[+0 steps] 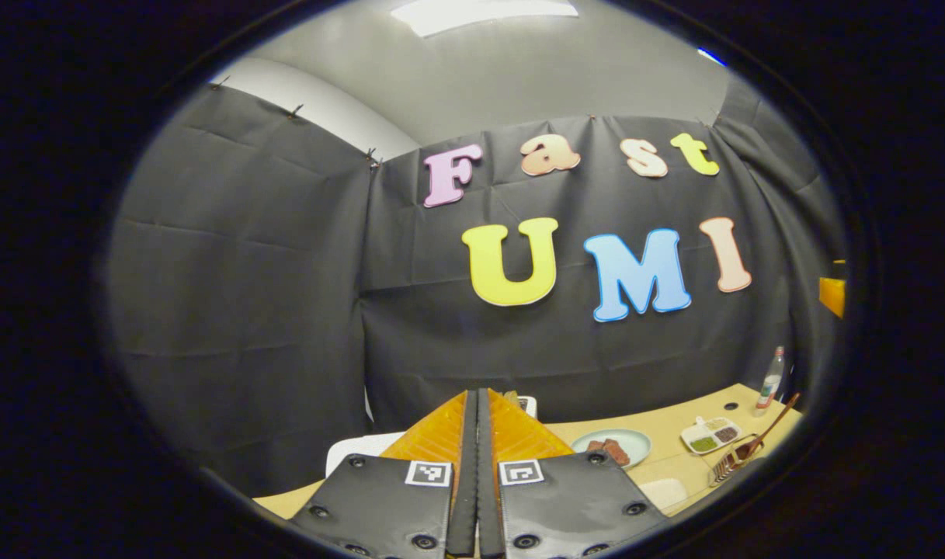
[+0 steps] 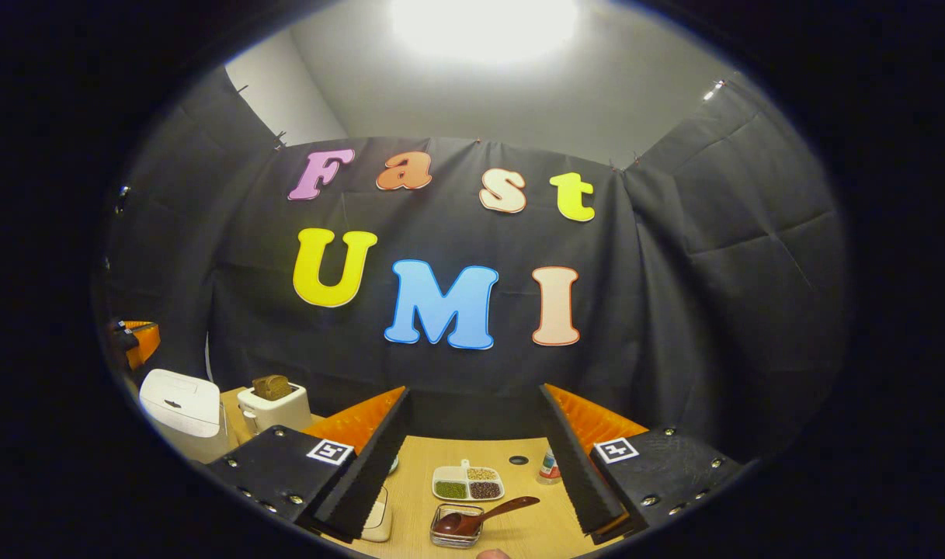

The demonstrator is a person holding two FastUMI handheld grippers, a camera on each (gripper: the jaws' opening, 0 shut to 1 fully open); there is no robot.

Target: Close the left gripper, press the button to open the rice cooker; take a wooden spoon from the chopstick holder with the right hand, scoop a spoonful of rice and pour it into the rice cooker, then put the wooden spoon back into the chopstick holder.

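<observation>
Left hand-held gripper [image 1: 477, 435] jaws pressed together above tabletop [image 1: 658, 446]. Right of it: plate [image 1: 612, 446], divided dish [image 1: 710, 433], bottle [image 1: 770, 380], wooden spoon [image 1: 759, 442].

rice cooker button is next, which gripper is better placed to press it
Left. The left gripper is already shut, as the press needs. The rice cooker, lid down, sits at the left; the right gripper hangs open over the wooden spoon.

Each claw is built from two dark plates studded with round screws, and a small square black-and-white marker is carried on every plate. Ribbed, wedge-shaped backing is seen behind the fingers of the left claw [image 1: 477, 473] and of the right claw [image 2: 472, 466].
</observation>
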